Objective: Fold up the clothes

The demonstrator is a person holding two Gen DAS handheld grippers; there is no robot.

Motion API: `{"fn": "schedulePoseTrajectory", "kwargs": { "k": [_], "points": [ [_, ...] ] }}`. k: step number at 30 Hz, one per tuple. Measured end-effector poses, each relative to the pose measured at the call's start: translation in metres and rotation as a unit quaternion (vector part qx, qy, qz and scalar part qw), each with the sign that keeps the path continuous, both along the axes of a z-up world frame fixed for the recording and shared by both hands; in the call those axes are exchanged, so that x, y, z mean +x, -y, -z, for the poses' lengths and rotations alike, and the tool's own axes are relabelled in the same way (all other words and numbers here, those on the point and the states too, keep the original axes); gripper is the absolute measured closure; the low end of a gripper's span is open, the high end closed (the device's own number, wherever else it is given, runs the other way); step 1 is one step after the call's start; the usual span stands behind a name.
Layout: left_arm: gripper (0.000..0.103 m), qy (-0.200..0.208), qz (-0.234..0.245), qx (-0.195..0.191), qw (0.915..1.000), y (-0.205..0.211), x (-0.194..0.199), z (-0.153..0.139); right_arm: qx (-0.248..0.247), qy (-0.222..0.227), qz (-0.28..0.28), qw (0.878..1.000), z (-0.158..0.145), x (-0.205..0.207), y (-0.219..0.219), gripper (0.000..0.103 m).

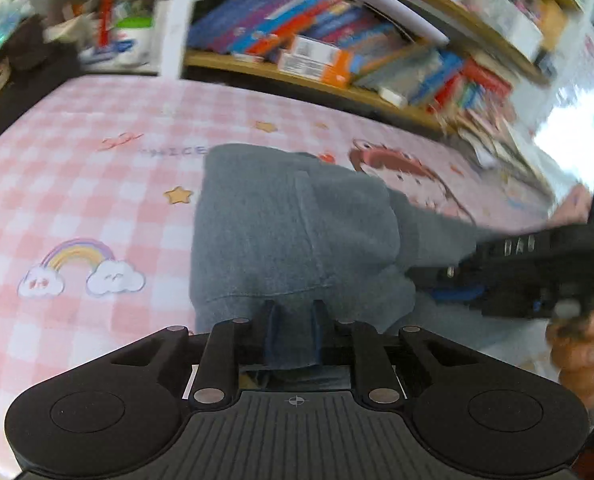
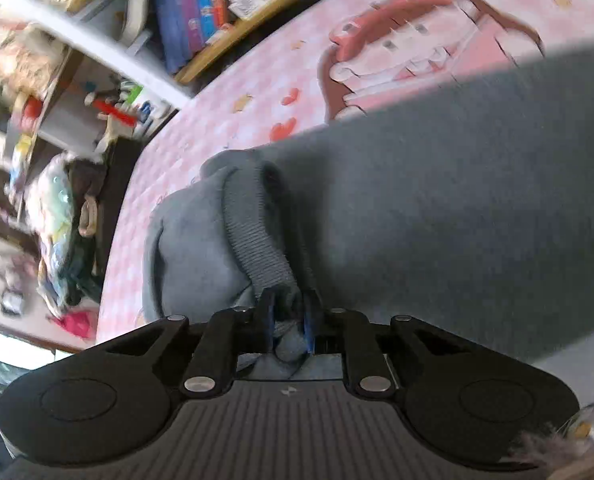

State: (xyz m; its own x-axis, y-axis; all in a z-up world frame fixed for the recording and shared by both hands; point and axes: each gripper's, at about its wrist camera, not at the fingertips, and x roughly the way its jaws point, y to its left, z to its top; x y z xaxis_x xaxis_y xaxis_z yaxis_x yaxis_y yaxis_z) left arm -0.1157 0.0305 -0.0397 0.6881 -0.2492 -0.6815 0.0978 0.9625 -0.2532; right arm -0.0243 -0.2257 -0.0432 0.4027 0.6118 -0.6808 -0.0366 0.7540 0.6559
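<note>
A grey sweatshirt (image 1: 293, 236) lies on the pink checked cloth (image 1: 77, 184), partly folded, with a seam and hem toward me. My left gripper (image 1: 295, 314) is shut on its near hem. In the right wrist view the same grey sweatshirt (image 2: 457, 184) fills the right side. My right gripper (image 2: 289, 308) is shut on its ribbed cuff (image 2: 253, 236), which bunches up between the jaws. The right gripper also shows in the left wrist view (image 1: 449, 276), low at the garment's right side, held by a hand.
A wooden bookshelf (image 1: 337, 52) full of books runs along the far edge of the cloth. A cluttered white shelf (image 1: 117, 36) stands at the far left. In the right wrist view bags and clutter (image 2: 61, 216) lie beyond the cloth's left edge.
</note>
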Motion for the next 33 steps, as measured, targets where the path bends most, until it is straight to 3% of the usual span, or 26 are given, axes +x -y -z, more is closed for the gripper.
{"fn": "schedulePoseTrajectory", "kwargs": {
  "k": [5,9,13,16,19,22,26,33],
  "points": [
    [0.087,0.036,-0.007,-0.018,0.9992,-0.008,-0.007,-0.016,-0.010,0.041,0.004,0.999,-0.018,-0.006,-0.002,0.082],
    [0.087,0.084,-0.017,-0.032,0.9958,-0.016,-0.013,-0.032,-0.038,0.137,-0.005,0.990,-0.047,-0.013,-0.014,0.072],
    [0.087,0.088,-0.012,-0.035,0.9954,-0.019,0.002,-0.036,-0.122,0.246,-0.064,0.959,-0.066,-0.016,-0.048,0.072],
    [0.087,0.079,0.002,-0.027,0.9965,-0.018,0.018,-0.033,-0.190,0.287,-0.115,0.932,-0.062,-0.017,-0.075,0.076],
    [0.087,0.035,0.020,-0.019,0.9990,-0.015,0.034,-0.017,-0.225,0.252,-0.136,0.931,-0.044,-0.013,-0.082,0.082],
    [0.087,0.000,0.035,-0.014,0.9993,-0.011,0.042,0.001,-0.251,0.211,-0.149,0.933,-0.023,-0.007,-0.080,0.081],
    [0.083,0.007,0.041,0.000,0.9991,-0.007,0.040,0.004,-0.243,0.207,-0.138,0.938,-0.021,-0.011,-0.071,0.070],
    [0.082,0.039,0.034,0.000,0.9987,-0.012,0.019,-0.014,-0.222,0.218,-0.102,0.945,-0.035,-0.025,-0.054,0.069]
  ]
}}
